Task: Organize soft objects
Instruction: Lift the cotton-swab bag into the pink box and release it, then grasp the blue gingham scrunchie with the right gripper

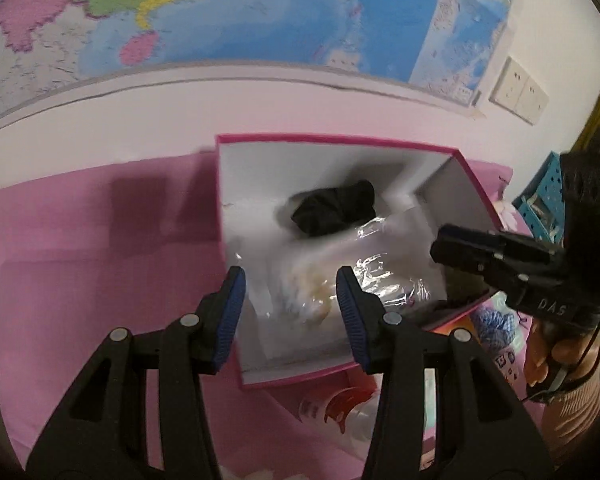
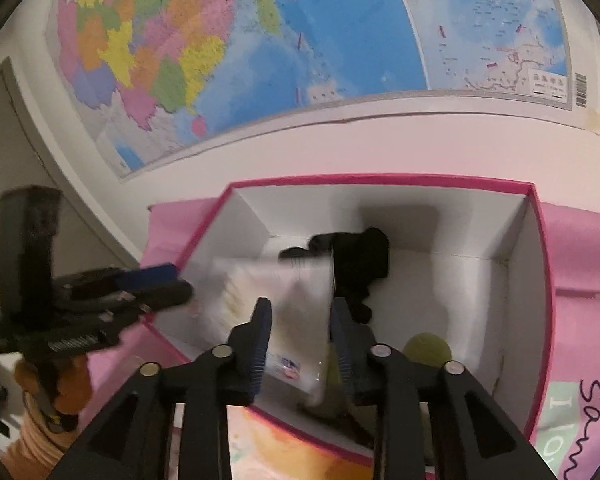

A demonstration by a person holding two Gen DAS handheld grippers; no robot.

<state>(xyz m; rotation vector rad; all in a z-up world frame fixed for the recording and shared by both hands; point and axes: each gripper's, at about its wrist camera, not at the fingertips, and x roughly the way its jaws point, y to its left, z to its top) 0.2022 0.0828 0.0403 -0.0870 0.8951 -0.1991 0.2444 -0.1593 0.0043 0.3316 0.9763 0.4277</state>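
Left wrist view: left gripper (image 1: 290,304), jaws apart and empty, above pink box (image 1: 340,139) at centre frame. Right wrist view: right gripper (image 2: 300,340), jaws parted around a clear-wrapped packet (image 2: 292,300), black cloth (image 2: 360,264) beyond.

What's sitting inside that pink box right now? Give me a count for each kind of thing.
Inside the pink box:
Black cloth bundle: 1
Clear plastic-wrapped white packet: 1
Green ball: 1
Total: 3
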